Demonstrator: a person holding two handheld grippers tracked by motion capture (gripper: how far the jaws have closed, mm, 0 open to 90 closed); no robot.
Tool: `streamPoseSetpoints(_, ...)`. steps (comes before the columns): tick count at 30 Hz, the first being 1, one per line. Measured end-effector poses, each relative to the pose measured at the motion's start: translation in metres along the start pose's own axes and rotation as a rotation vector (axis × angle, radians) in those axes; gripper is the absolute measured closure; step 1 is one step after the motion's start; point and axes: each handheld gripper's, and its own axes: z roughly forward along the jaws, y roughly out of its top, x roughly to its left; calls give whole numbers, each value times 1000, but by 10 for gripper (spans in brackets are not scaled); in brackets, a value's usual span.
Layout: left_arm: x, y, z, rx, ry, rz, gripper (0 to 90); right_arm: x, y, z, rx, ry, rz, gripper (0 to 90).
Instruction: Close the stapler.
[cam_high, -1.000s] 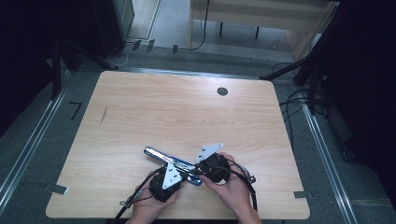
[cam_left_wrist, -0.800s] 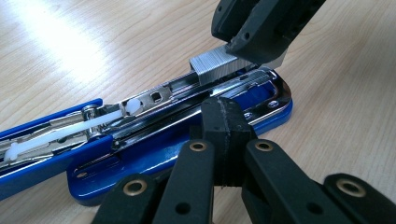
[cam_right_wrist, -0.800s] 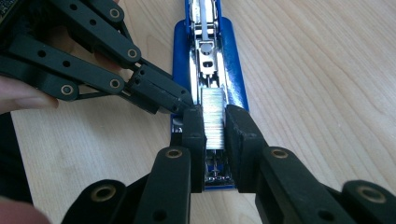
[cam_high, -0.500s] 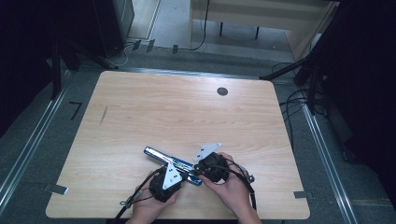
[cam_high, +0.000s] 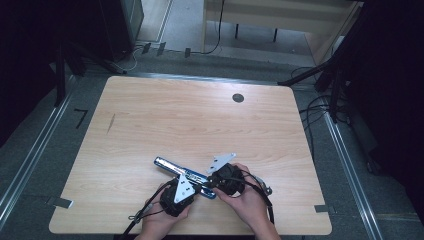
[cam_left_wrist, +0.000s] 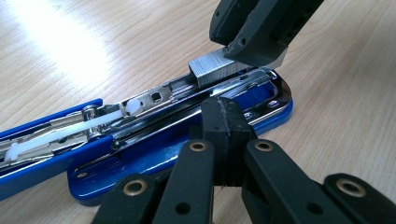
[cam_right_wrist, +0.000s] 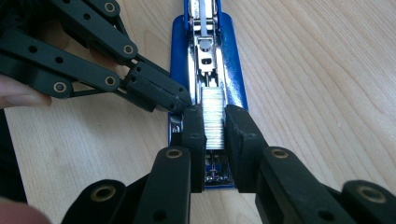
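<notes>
Right gripper view: right tool (cam_right_wrist: 215, 128) clamps staple strip (cam_right_wrist: 213, 116).

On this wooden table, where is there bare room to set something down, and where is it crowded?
The light wooden table is bare across its far half and along both sides, apart from a small round dark grommet. It is crowded at the near middle: the opened blue metal stapler, left claw and right claw.
</notes>
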Motion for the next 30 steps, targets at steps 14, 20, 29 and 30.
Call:
streamPoseSetpoints(14, 0, 0, 0, -1, 0, -3, 900, 1, 0, 1, 12, -4, -22, 796)
streamPoseSetpoints(20, 0, 0, 0, -1, 0, -4, 900, 0, 0, 2, 12, 1, -27, 796)
streamPoseSetpoints(29, 0, 0, 0, -1, 0, -3, 900, -1, 1, 2, 12, 6, -25, 795)
streamPoseSetpoints(30, 0, 0, 0, -2, -1, -5, 900, -1, 1, 2, 11, 5, -27, 795)
